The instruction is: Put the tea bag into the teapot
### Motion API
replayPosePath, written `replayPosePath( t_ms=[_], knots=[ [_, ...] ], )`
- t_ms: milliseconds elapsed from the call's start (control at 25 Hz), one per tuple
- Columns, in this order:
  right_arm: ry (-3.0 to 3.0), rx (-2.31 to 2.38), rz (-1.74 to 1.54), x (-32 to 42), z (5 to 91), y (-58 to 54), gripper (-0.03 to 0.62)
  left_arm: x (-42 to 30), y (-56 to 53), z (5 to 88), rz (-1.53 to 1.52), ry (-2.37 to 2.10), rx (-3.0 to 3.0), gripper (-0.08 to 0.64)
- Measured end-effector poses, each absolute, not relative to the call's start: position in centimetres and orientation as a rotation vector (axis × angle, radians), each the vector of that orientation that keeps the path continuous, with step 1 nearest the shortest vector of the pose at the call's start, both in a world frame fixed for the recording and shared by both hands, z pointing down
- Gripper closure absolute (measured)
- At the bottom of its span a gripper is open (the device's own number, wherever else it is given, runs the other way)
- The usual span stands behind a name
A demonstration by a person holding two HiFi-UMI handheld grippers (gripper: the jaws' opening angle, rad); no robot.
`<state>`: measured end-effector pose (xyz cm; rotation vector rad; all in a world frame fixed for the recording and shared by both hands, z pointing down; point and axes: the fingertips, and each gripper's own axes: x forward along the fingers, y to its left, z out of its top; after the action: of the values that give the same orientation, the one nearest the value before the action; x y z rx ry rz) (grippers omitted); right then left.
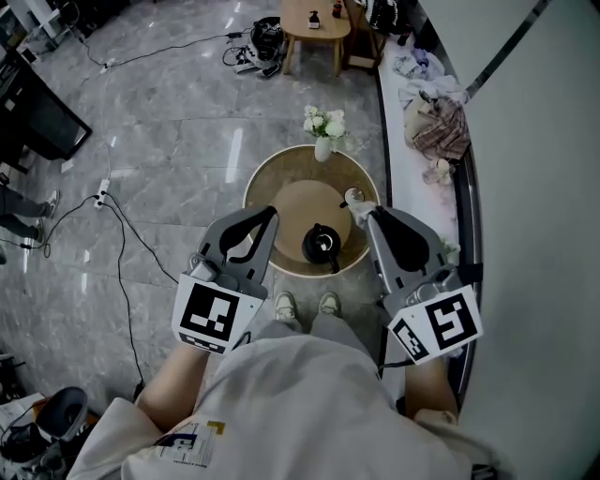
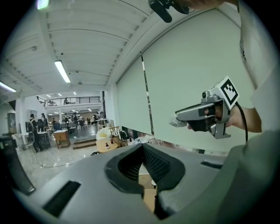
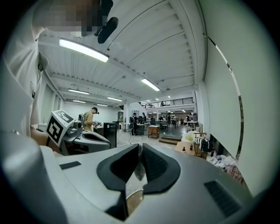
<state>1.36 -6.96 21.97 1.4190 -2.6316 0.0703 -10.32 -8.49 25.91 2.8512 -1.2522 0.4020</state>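
You stood in a big open work hall. The floor (image 1: 169, 141) was shiny grey stone with cables (image 1: 120, 253) lying on it. Long lights (image 3: 83, 49) ran along a high roof, and people (image 3: 91, 118) stood by desks (image 2: 61, 136) under a balcony (image 3: 175, 103).

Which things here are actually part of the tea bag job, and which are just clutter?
Job: tea bag, pinched in the right gripper; black teapot; round table under it.
Lying about: flower vase; floor cables; clothes on the ledge; small wooden table beyond.
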Motion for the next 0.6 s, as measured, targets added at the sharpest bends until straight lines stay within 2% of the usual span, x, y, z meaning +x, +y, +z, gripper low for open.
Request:
replayPosePath(
  t_ms=[600],
  knots=[
    [-2.625,1.27,0.199,3.4,26.7,-10.7,0.563,-8.1,-11.4,28.9,0.474,-1.289,2.747,0.552]
  ],
)
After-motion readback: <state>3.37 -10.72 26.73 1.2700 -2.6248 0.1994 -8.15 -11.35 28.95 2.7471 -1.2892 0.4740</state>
